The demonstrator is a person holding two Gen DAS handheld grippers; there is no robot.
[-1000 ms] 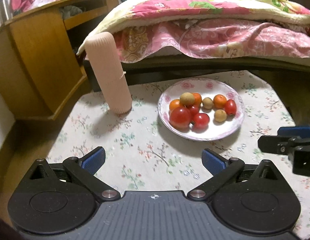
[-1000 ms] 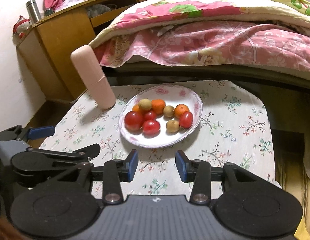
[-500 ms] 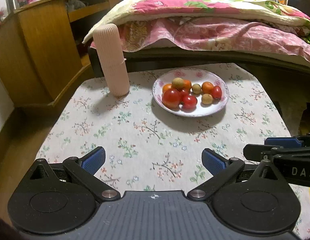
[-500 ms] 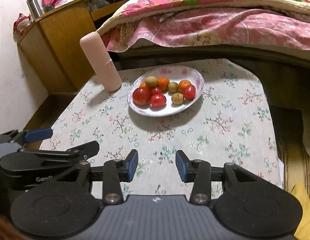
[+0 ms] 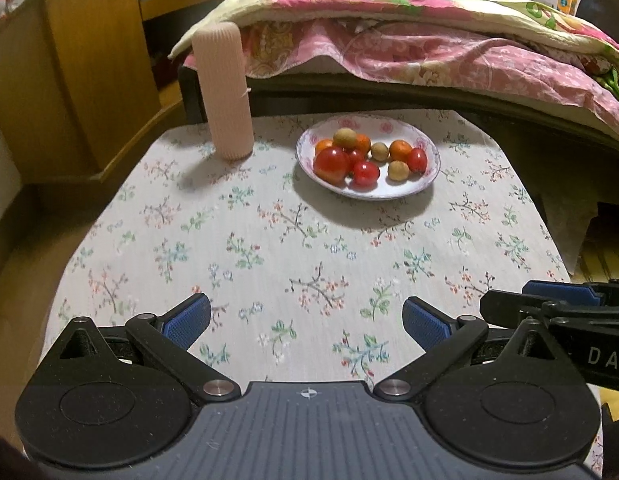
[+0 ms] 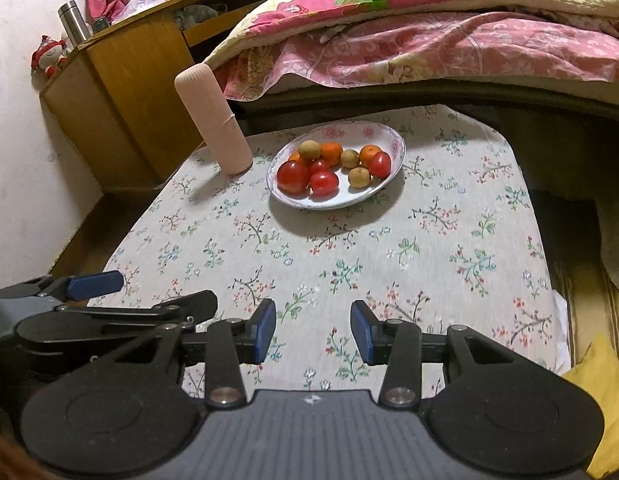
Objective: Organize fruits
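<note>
Left gripper (image 5: 307, 318) fingers spread wide, right gripper (image 6: 313, 330) fingers parted, both empty, side by side.

In my left view the right gripper (image 5: 557, 308) is cut off by the frame edge. Oranges (image 6: 331, 152) sit partly hidden behind other fruit, so I cannot count them.

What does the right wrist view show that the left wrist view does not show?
Only the right wrist view shows the steel flask and the red doll on the cabinet. Only the left wrist view shows the small yellow box behind the bed. Both show the plate of fruits and the pink cylinder on the table.
</note>
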